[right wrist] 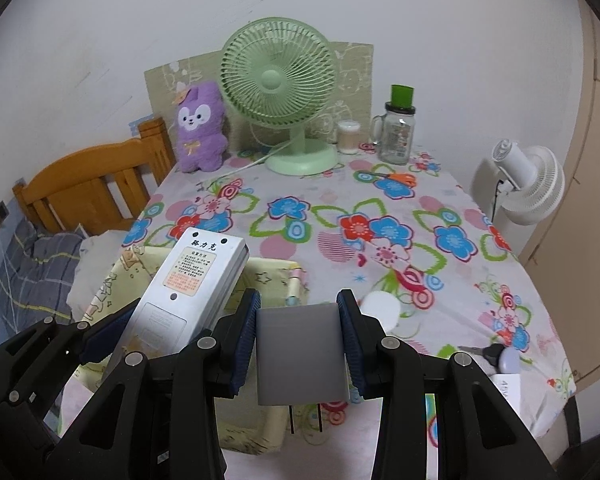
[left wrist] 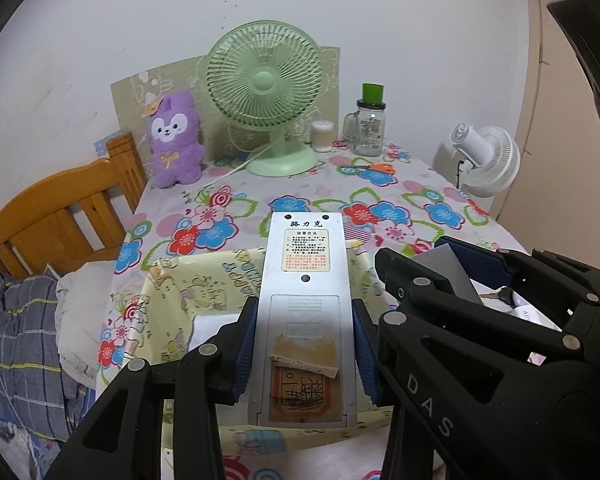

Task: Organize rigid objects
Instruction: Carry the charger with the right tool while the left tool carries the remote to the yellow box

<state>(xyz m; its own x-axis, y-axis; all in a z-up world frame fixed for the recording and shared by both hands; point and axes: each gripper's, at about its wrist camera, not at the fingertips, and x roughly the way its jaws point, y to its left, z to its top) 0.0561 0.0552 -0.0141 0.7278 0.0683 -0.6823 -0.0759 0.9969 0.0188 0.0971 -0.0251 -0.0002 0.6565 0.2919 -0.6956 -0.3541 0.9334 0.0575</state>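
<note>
Your left gripper (left wrist: 306,344) is clamped on the remote control (left wrist: 304,300) and your right gripper (right wrist: 299,344) on the grey card (right wrist: 300,354) — both held over the yellow fabric bin (right wrist: 274,276) (neither dropped yet). The keys (right wrist: 496,354) and scissors (right wrist: 396,178) are left on the table (right wrist: 460,280).

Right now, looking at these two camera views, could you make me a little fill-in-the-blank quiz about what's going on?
1. The left gripper is shut on a white ____ with a label on its back.
2. The right gripper is shut on a flat ____ card.
3. Below the left gripper sits a pale ____ fabric bin.
4. At the table's far end, the purple plush toy stands beside a ____ desk fan.

Missing words: remote control; grey; yellow; green
</note>
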